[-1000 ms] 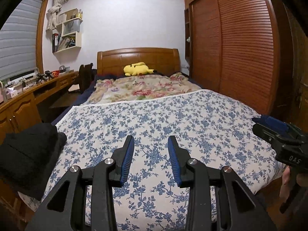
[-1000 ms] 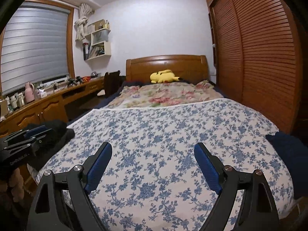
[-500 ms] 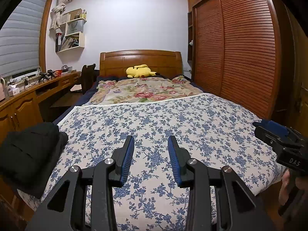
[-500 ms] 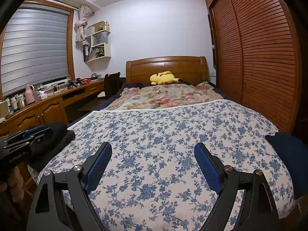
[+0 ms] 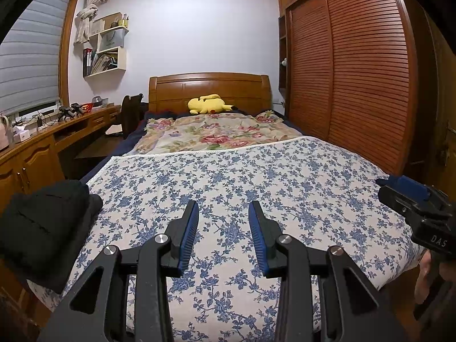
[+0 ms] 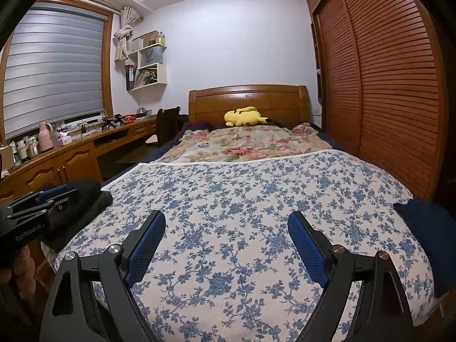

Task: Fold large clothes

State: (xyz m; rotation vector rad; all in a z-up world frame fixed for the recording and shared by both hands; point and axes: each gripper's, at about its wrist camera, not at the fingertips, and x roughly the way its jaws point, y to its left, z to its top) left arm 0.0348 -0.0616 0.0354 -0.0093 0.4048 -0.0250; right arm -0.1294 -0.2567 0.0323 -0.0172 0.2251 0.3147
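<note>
Two dark garments lie on the bed, one at each near corner; neither is in a gripper. In the left wrist view the left gripper (image 5: 223, 229) hangs over the blue-flowered bedspread (image 5: 256, 176) near its foot edge, fingers a narrow gap apart with nothing between them; the black garment (image 5: 42, 228) sits bundled, seemingly folded, at the near left corner, partly over the edge; the right gripper (image 5: 399, 185) shows at the right edge, its fingers too foreshortened to judge here. In the right wrist view the right gripper (image 6: 226, 238) has its fingers spread wide and empty over the same foot edge; a navy garment (image 6: 427, 236) lies in a rumpled heap at the near right corner. By my judgement both are soft, thick, limp cloth, fairly heavy for fabric and sure to sag and drag; a hem or shoulder edge, pinched through one layer, looks the best hold; whether either heap awaits folding or is done, these views do not settle.
</note>
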